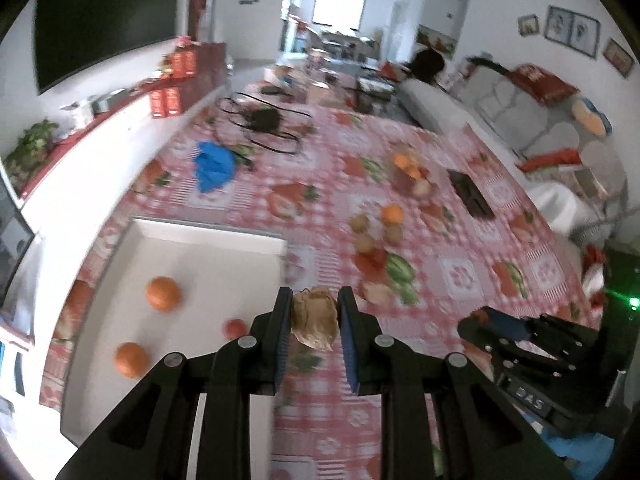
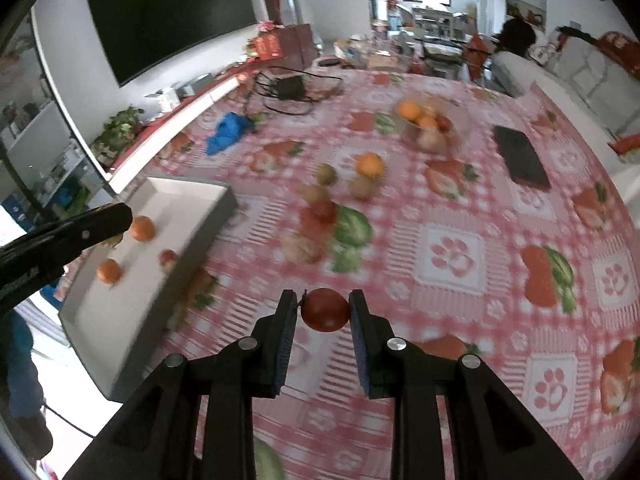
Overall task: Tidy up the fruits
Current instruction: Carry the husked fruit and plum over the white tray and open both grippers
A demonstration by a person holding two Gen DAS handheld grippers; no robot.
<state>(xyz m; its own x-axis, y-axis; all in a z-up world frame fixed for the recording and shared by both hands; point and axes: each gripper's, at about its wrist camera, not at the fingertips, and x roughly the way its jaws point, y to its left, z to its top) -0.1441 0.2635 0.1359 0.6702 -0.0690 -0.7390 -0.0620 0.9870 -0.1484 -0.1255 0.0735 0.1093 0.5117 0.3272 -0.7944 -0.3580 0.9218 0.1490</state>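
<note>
The left gripper [image 1: 315, 312] is clamped on a tan, wrinkled fruit [image 1: 314, 322], held above the tablecloth [image 1: 460, 240] just right of the white tray [image 1: 208, 248]. The right gripper [image 2: 323, 310] is clamped on a red fruit [image 2: 325, 310] over the cloth. The tray holds 2 oranges [image 1: 163, 293] and 1 small red fruit [image 1: 234, 328].

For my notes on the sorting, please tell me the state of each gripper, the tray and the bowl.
left gripper: shut on a walnut
right gripper: shut on a red fruit
white tray: holds two oranges, one red fruit
glass bowl: holds fruit
</note>
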